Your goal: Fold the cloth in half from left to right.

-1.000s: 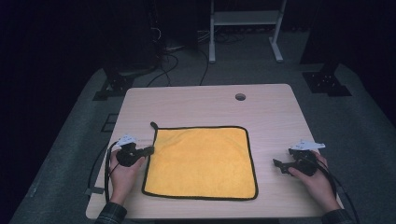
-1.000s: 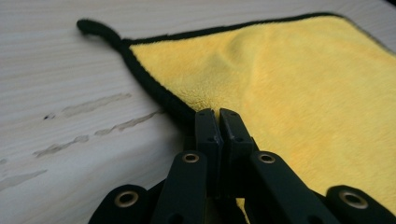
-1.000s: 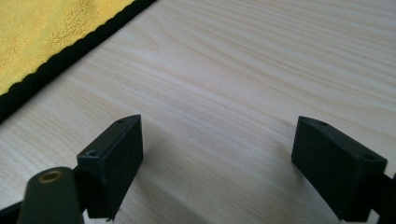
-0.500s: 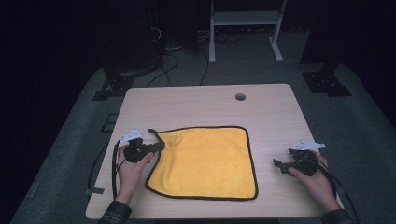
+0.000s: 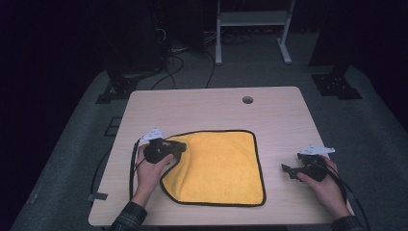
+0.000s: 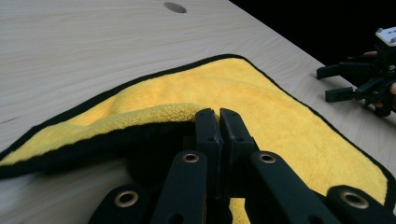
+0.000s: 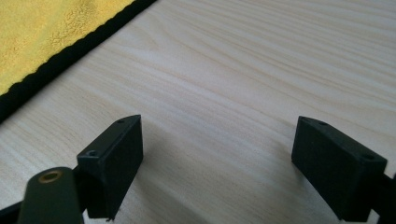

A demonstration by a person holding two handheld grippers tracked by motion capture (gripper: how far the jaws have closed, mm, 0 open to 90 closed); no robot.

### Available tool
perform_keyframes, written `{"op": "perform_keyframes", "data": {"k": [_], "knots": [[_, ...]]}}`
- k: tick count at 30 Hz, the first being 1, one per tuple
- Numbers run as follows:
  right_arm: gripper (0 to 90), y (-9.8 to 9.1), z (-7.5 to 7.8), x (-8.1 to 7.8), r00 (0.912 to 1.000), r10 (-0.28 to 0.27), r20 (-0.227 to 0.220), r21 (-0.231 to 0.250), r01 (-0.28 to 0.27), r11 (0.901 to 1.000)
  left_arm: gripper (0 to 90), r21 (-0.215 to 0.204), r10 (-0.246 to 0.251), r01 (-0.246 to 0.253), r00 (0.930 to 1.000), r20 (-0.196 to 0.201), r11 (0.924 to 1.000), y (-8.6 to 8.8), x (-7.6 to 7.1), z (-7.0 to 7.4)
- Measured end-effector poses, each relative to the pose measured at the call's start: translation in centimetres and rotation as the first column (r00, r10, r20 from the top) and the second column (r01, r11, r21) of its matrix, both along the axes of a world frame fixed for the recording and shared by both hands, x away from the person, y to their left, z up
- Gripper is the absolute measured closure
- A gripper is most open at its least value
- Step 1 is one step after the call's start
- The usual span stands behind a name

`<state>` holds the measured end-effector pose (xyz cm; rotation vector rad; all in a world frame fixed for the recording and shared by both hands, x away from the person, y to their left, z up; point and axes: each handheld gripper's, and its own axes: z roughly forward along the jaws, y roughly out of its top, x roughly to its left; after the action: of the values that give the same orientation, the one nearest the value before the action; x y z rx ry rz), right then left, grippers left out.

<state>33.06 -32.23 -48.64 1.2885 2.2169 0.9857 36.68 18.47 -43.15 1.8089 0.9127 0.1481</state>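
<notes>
A yellow cloth (image 5: 221,168) with a black hem lies on the light wooden table (image 5: 211,106). My left gripper (image 5: 177,146) is over its far left part, shut on the cloth's edge (image 6: 154,114). That edge is lifted and drawn inward over the rest of the cloth. In the left gripper view the two jaws meet with the yellow pile pinched between them at the left gripper's tips (image 6: 218,116). My right gripper (image 5: 287,171) rests on bare table to the right of the cloth, open with nothing between its jaws (image 7: 217,154). The cloth's hem (image 7: 42,70) lies apart from it.
A round cable hole (image 5: 247,100) sits in the far part of the table. Beyond the table stand a white rack (image 5: 250,29) and black stand feet (image 5: 337,84), with cables (image 5: 168,62) on the grey floor. Both forearms come in over the near edge.
My left gripper has moved right and a little up, dragging the cloth's far left corner inward so the left edge now curves. The right gripper has stayed where it was.
</notes>
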Motion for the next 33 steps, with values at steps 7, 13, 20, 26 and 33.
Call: {"op": "perform_keyframes", "data": {"k": [7, 13, 20, 26, 33], "knots": [[15.8, 0.0, 0.0, 0.0, 1.0, 0.0, 0.001, 0.0, 0.0, 1.0, 86.7, 0.008, -0.053, 0.053, 0.9986, -0.002, 0.9985, -2.4, 0.6, 0.0], [15.8, 0.0, 0.0, 0.0, 1.0, 0.001, 0.001, 0.0, -0.001, 1.0, 86.7, 0.004, -0.096, 0.096, 0.9953, 0.003, 0.9953, -4.6, 1.0, 0.2], [15.8, 0.0, 0.0, 0.0, 1.0, 0.002, 0.001, 0.0, -0.002, 1.0, 86.7, 0.017, -0.151, 0.151, 0.9885, -0.01, 0.9884, -7.0, 1.5, 0.1], [15.7, 0.0, 0.0, 0.0, 1.0, 0.002, 0.001, 0.0, -0.002, 1.0, 86.7, 0.011, -0.188, 0.188, 0.982, -0.018, 0.9821, -9.1, 2.0, 0.1], [15.7, 0.0, 0.0, 0.0, 1.0, 0.003, 0.001, 0.0, -0.003, 1.0, 86.7, 0.008, -0.231, 0.231, 0.9723, -0.035, 0.9728, -11.3, 2.8, -0.1]]}}
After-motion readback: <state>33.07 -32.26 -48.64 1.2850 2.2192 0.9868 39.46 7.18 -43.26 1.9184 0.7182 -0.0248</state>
